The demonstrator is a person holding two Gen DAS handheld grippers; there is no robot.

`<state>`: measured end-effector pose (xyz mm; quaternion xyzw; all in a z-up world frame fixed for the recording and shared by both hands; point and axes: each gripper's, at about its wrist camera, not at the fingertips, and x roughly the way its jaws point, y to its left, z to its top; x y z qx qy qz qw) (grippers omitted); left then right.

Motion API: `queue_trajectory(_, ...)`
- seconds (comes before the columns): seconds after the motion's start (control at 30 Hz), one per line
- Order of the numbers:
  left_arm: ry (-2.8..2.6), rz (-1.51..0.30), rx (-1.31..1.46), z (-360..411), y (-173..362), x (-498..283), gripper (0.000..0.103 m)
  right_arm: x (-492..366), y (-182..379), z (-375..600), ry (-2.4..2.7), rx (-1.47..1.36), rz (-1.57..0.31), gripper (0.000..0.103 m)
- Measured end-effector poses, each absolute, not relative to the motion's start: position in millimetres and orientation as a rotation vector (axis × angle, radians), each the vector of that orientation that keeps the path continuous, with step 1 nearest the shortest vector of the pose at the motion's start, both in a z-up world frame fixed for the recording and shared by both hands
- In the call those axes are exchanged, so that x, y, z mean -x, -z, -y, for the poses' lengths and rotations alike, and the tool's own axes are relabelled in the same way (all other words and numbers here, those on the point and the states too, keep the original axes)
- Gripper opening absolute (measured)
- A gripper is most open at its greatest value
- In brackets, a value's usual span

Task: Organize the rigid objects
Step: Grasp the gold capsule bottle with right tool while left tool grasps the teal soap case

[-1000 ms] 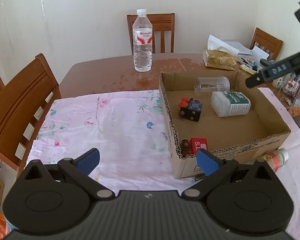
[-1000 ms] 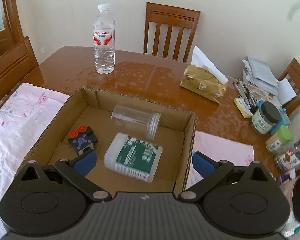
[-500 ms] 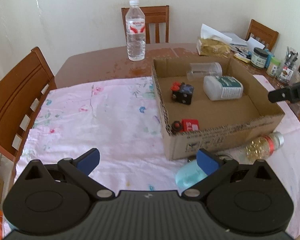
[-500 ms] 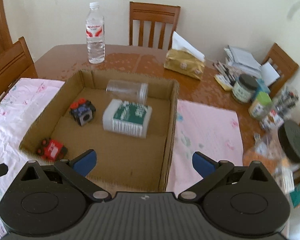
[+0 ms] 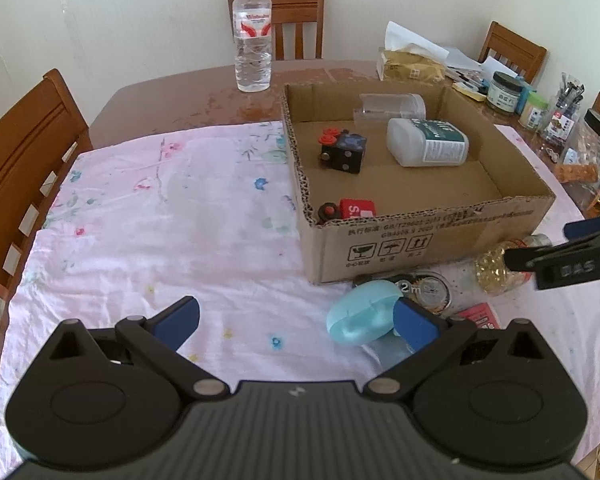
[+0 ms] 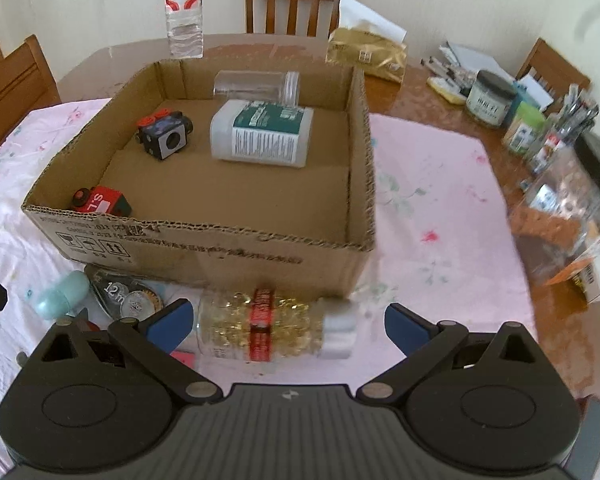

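Note:
A cardboard box (image 5: 428,236) (image 6: 204,254) on the pink floral cloth holds a white bottle (image 6: 262,132), a clear jar (image 6: 256,86), a black cube toy (image 6: 164,136) and a red toy (image 6: 102,204). In front of the box lie a bottle of golden capsules (image 6: 276,330) (image 5: 496,266), a light-blue case (image 5: 362,312) (image 6: 62,290) and a round tape measure (image 5: 428,290). My right gripper (image 6: 286,322) is open, its fingers either side of the capsule bottle. My left gripper (image 5: 296,320) is open, its right finger beside the blue case.
A water bottle (image 5: 253,36) stands on the bare wood behind the box. A gold tissue pack (image 5: 412,68), jars and pens crowd the right side (image 6: 540,128). Wooden chairs (image 5: 20,148) ring the table. A small red card (image 5: 478,316) lies near the tape measure.
Both grippers have pulled back toward the near edge of the table and lowered. The capsule bottle, blue case and tape measure in front of the box have come into view.

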<state>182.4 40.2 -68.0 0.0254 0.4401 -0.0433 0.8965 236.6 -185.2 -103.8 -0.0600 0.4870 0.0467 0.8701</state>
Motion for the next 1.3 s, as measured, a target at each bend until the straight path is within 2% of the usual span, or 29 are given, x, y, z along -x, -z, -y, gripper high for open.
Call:
queue_trajectory(0.5,0.140,-0.938,-0.051,-31,77,-196,0.102,-242,144,197,-0.051,0.165,-1.126,0.103)
queue_trajectory(0.63,0.161,-0.959,-0.024,-27,88,-207,0.102,-244,146,207,-0.057,0.078,-1.144,0.103)
queue_trajectory(0.9,0.156,-1.009,-0.019,-20,114,-225,0.102,-239,148,204,-0.055,0.078,-1.125,0.103)
queue_trajectory(1.3,0.081,-1.041,0.032,-53,124,-219,0.103,-242,147,203,-0.051,0.075,-1.127,0.103)
